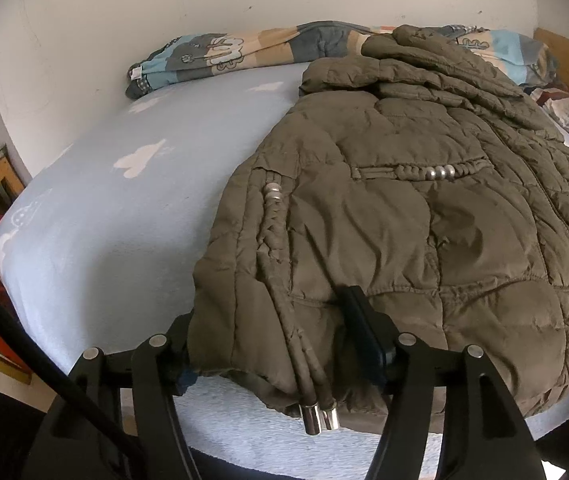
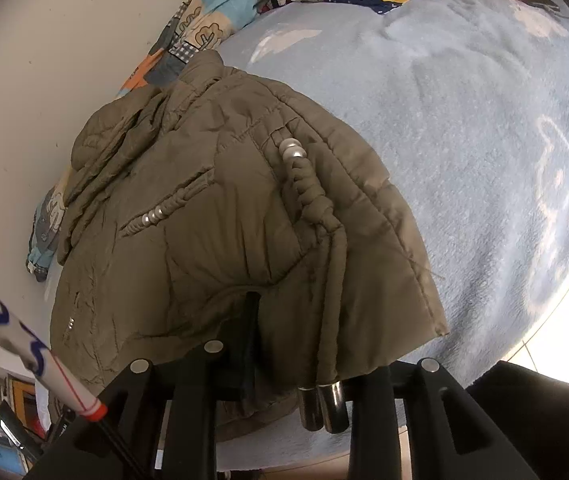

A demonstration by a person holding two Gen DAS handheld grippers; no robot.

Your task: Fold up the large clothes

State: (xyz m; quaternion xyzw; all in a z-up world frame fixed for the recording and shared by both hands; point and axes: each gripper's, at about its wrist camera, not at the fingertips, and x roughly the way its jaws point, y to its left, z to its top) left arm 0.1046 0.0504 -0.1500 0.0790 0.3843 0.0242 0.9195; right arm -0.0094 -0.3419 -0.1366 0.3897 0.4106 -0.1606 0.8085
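Jacket (image 1: 404, 220) lies on the bed (image 1: 124, 200), hem at 6 o'clock. Left tool (image 1: 272, 344) and right tool (image 2: 312, 344) each clenched on hem fabric. I'd lift both evenly, keeping drawcords (image 1: 316, 392) clear, folding toward 12

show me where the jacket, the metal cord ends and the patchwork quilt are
jacket (image 1: 424, 240), left wrist view, on the quilted front panel
metal cord ends (image 1: 320, 416), left wrist view, on the shiny caps hanging off the hem
patchwork quilt (image 1: 212, 54), left wrist view, on the bundled part against the wall
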